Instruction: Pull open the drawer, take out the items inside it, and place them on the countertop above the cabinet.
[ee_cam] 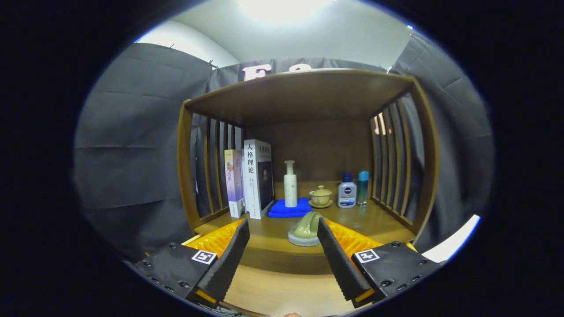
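My gripper (282, 224) is open, with its fingers spread wide over the front edge of the wooden countertop (264, 240). A pale green ceramic piece (305, 230) with a round base lies on the countertop. It is just inside the tip of the right finger (337, 255), which hides its right side. The left finger (227, 259) is well apart from it. Nothing is pressed between the fingers. Below the countertop's front edge, a paler wooden surface (282, 288) shows between the fingers; I cannot tell if it is the drawer.
Further back on the countertop stand two upright books (249, 182), a white pump bottle (290, 185) on a folded blue cloth (288, 208), a lidded ceramic cup (320, 197), a white bottle with a blue cap (347, 191) and a slim blue bottle (362, 188). Slatted side walls (392, 163) and a wooden top board (299, 94) enclose the space.
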{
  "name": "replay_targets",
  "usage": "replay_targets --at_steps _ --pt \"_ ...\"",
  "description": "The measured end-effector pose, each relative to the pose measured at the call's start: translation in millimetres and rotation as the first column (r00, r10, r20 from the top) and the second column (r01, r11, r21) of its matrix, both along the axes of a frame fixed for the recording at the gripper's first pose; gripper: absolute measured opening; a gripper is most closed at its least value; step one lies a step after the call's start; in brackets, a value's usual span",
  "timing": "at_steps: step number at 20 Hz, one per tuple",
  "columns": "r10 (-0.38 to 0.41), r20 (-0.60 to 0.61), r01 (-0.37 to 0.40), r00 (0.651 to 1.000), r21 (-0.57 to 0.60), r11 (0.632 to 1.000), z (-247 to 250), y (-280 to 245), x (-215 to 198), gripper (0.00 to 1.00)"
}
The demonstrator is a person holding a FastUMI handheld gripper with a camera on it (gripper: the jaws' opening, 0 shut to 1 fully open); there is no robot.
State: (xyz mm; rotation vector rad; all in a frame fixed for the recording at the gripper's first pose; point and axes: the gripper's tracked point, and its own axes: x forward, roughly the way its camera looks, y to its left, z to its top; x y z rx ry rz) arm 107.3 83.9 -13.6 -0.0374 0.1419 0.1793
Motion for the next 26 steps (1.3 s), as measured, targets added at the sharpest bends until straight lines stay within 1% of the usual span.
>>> replay_targets --at_steps 4,8,12,13,17,20,21,22,23,26 --pt "-0.043 0.036 0.044 0.998 -0.023 0.999 -16 -13 -39 0.98" --pt "-0.038 0.073 0.044 0.997 -0.081 0.996 -29 -9 -66 0.98" --pt "-0.043 0.094 0.051 0.995 -0.083 0.995 -41 -4 -89 0.99" --pt "-0.049 0.089 0.056 0.995 -0.079 0.995 -47 -4 -94 1.0" --pt "-0.074 0.065 0.079 0.995 -0.073 0.994 -73 -8 -112 1.0" --pt "-0.099 0.002 0.099 0.995 -0.085 0.991 -107 -16 -121 1.0" --pt "-0.096 0.013 0.097 0.995 -0.09 0.991 -110 -16 -125 1.0" --pt "-0.101 0.048 0.105 0.994 -0.103 0.989 -103 -17 -120 1.0" --pt "-0.098 0.052 0.103 0.994 -0.102 0.989 -103 -19 -123 1.0" --pt "-0.104 0.013 0.104 0.995 -0.088 0.991 -118 -19 -135 1.0"
